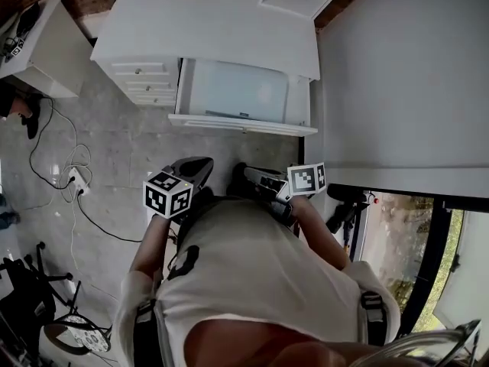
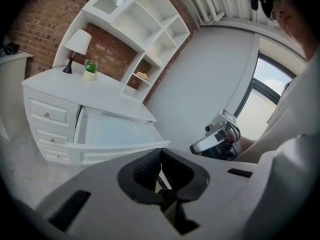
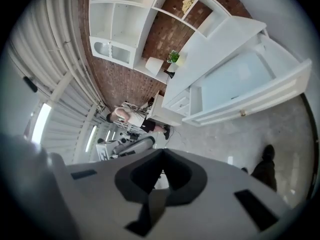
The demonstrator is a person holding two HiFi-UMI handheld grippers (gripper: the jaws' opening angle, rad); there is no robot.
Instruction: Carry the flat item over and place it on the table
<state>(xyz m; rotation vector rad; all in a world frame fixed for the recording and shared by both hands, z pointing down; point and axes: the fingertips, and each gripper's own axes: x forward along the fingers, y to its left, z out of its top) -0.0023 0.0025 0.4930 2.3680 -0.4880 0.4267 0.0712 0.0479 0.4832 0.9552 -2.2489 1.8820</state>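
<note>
Table point(image 1: 214, 33) stands against brick wall point(image 2: 37, 21), drawer point(image 1: 237, 90) open.

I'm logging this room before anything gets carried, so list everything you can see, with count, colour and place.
desk: one, white, ahead, against the brick wall
small drawers: three, white, shut, desk's left side
big drawer: one, white, pulled open, right of the small drawers
shelf unit: one, white, on the desk
lamp: one, white shade and dark base, on the desk
potted plant: one, green, beside the lamp
cables: several, black and white, on the grey floor, left
window: one, dark frame, right
another person: one, far across the room
left gripper: one, grey, shut, empty
right gripper: one, grey, shut, empty
</note>
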